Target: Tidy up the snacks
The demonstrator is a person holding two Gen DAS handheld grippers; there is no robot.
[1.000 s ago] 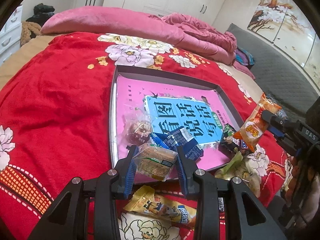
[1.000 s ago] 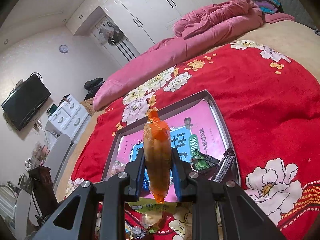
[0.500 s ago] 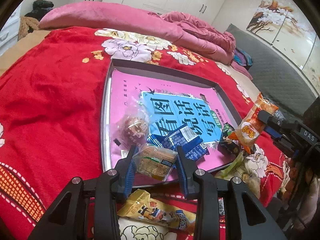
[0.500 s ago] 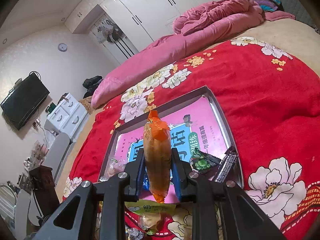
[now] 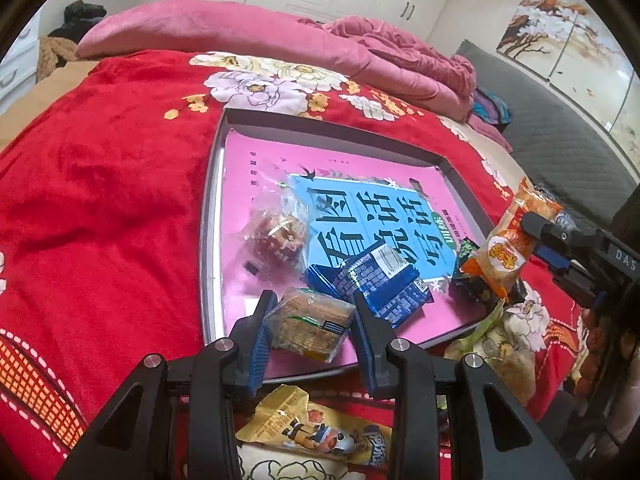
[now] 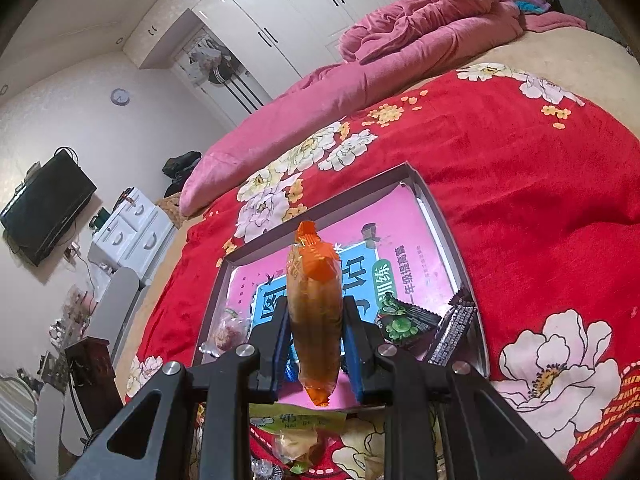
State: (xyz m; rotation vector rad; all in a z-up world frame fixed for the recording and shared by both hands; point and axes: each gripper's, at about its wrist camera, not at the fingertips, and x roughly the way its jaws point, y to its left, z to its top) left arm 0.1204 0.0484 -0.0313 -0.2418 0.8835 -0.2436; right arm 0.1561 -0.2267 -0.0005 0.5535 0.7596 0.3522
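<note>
A bed covered by a red floral blanket [image 5: 100,200] carries a shallow grey tray [image 5: 208,216] near its middle. A rumpled pink quilt [image 5: 248,36] lies along the far side. Close to the tray's near edge, a yellow snack packet [image 5: 316,428] and what seem to be other pale wrappers [image 5: 508,344] rest on the blanket.

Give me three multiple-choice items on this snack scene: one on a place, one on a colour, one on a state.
1. Where does the blue packet lie?
A. in the tray
B. on the pillow
C. on the floor

2. What colour is the snack bag in the right gripper?
A. green
B. orange
C. white

3. How is the left gripper?
A. wide open and empty
B. out of view
C. shut on a cracker pack

Answers:
1 A: it rests inside the tray, on the pink sheet.
2 B: the wrapper is orange.
3 C: both pads press the pack.
</note>
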